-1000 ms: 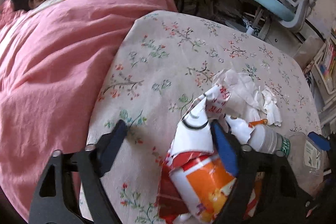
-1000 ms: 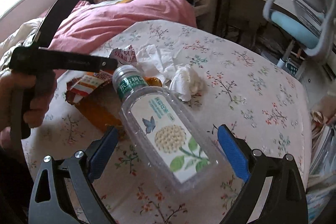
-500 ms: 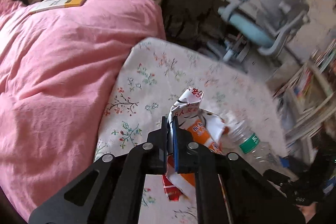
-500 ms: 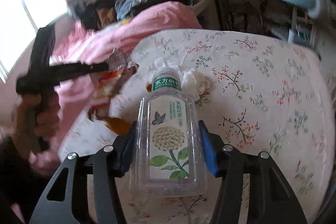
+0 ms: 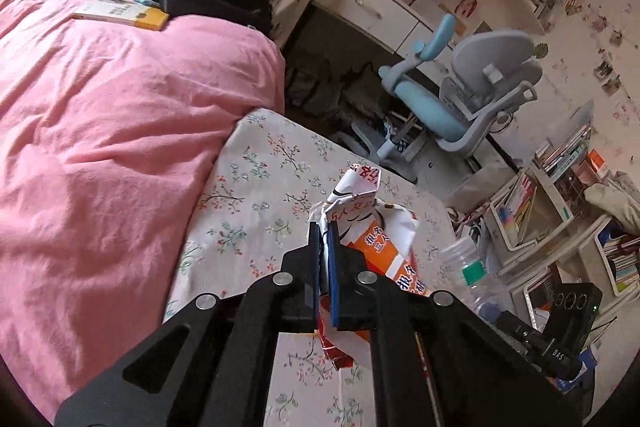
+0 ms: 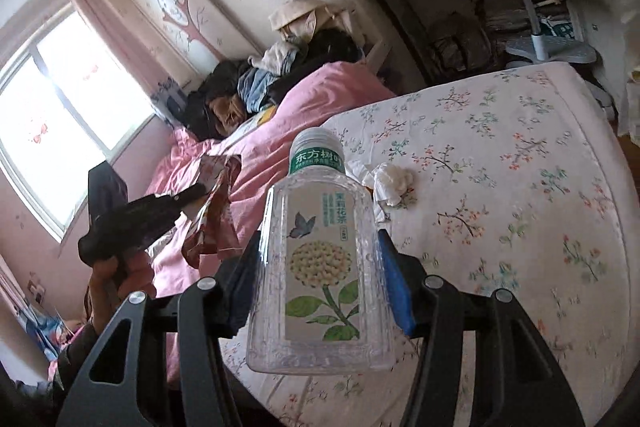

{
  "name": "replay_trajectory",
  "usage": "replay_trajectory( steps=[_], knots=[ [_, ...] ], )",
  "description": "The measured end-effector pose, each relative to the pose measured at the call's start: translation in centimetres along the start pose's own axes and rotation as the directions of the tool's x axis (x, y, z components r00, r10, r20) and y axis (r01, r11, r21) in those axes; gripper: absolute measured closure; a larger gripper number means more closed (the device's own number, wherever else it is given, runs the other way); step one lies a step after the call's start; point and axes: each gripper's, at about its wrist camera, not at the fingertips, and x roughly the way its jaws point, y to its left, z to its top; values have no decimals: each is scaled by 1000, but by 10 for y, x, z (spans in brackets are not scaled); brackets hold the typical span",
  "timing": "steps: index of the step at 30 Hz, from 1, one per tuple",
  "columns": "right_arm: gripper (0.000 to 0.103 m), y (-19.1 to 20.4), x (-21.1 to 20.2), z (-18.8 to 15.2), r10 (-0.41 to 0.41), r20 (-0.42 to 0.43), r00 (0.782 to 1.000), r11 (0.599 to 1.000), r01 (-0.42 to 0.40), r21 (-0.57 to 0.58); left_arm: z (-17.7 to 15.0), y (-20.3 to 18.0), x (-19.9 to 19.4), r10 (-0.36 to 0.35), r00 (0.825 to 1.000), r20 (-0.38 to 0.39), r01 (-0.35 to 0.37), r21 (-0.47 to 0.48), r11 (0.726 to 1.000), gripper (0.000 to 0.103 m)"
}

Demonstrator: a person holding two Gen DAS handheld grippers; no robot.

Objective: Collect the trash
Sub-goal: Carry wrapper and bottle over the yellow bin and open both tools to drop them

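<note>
Left wrist view shows the left claw (image 5: 325,243) clenched on a crumpled orange-and-white wrapper (image 5: 376,247), lifted above the floral tabletop (image 5: 256,187). Right claw (image 6: 316,275) grips a clear bottle (image 6: 320,267) by its sides, held clear of the tabletop; crumpled tissues (image 6: 390,181) lie on the tabletop beyond

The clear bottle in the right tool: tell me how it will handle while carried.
The bottle looks empty, so probably light. Its thin, ribbed clear walls may dent under the right tool. Held near its base, it could pivot or slip.
</note>
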Motion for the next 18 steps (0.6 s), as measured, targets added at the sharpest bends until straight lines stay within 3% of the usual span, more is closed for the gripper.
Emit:
replay_trajectory(
  steps=[6,10,18],
  knots=[
    [48,10,-26,-35,11,4,1000,1000,-11,22,-22,7,-41,7,1000,28,-7,-3,1000,99],
    [48,18,-33,-81,12,-53,999,999,-10,37,-42,8,-62,-6,1000,21,7,-17,1000,99],
    [48,37,-45,-154,7,-183,983,999,-1,34,-98,-18,-88,-17,999,-28,18,59,998,99]
  ],
)
